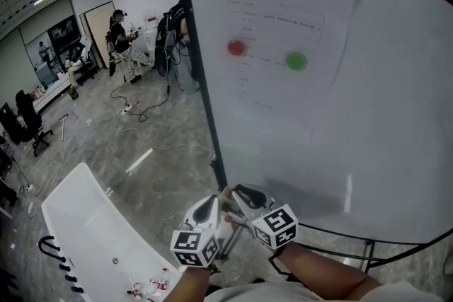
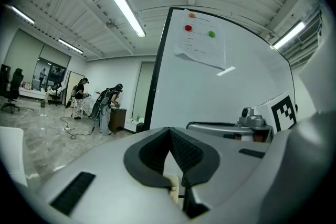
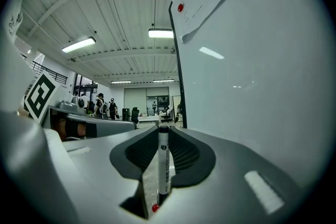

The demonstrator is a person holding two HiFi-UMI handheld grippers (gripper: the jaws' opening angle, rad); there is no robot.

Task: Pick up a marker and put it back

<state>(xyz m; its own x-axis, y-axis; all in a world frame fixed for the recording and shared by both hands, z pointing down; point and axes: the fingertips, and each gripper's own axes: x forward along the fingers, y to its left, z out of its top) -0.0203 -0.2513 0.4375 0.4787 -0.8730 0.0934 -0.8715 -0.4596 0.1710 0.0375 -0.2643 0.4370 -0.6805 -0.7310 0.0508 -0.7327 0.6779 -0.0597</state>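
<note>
Marker (image 3: 163,160) sits clamped between the right gripper's (image 3: 160,132) jaws, close beside the whiteboard (image 1: 340,117); left gripper (image 2: 169,134) is closed on nothing. Pick-up looks done; next comes carrying it to its resting place, unseen here, then parting the jaws

An open lab-like office hall: a standing whiteboard (image 1: 340,117), cables (image 1: 141,109) across the polished floor (image 1: 106,145), an office chair (image 1: 32,125), ceiling strip lights (image 2: 126,10).

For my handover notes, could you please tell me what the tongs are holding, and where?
The right tongs grip a marker along its barrel; the left tongs hold nothing.
</note>
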